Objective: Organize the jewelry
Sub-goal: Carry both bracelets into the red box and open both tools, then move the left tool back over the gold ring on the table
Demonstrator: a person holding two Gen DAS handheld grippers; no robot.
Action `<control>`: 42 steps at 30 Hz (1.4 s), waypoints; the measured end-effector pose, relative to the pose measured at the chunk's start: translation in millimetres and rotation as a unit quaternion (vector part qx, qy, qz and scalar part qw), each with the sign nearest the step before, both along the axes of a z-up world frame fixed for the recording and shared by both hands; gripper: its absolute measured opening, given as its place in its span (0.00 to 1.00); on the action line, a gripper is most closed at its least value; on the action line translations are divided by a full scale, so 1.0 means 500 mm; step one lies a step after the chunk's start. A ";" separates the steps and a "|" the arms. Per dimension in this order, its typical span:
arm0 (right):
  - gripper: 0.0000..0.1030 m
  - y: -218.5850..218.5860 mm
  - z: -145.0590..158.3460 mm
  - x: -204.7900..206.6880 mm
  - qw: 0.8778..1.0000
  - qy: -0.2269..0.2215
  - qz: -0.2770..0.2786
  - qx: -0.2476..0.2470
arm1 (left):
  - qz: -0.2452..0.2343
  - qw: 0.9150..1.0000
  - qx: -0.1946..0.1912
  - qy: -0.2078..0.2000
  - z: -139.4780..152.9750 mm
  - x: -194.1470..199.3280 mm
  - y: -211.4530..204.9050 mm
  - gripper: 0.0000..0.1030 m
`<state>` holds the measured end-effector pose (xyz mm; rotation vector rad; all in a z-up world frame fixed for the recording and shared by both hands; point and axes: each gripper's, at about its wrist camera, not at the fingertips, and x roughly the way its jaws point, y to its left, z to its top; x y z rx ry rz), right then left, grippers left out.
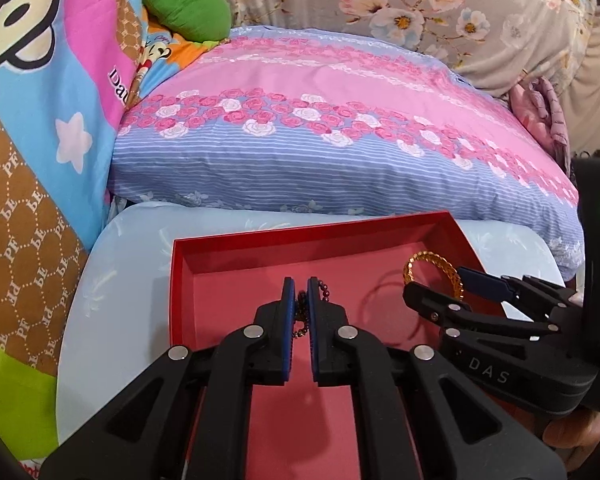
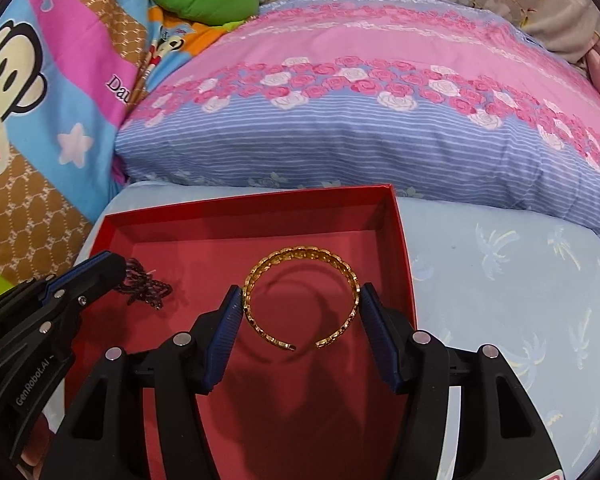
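Bedding with a striped rose-print pillow backs both views. Left wrist view: left hand-held gripper is clamped on a dark bead chain over the red box. Right wrist view: right hand-held gripper grips the gold bangle across its width, above the box floor.

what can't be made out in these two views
- Left wrist view: how long the bead chain is; the left gripper fingers cover most of it.
- Right wrist view: whether the gold bangle touches the red box floor.
- Both views: the box's near wall, behind the grippers.
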<state>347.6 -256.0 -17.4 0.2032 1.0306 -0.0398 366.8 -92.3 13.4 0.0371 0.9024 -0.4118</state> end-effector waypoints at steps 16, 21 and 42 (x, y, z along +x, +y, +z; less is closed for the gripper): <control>0.64 0.010 0.072 -0.098 0.998 -0.062 -0.004 -0.012 | 0.029 0.999 -0.013 -0.025 0.040 -0.063 0.059 0.34; 0.66 0.014 0.101 -0.197 0.997 -0.077 -0.007 0.005 | 0.031 0.999 -0.015 -0.040 0.071 -0.142 0.084 0.34; 0.66 0.091 0.068 -0.565 0.998 -0.058 0.009 -0.024 | 0.039 0.999 0.002 -0.022 0.019 -0.483 0.160 0.40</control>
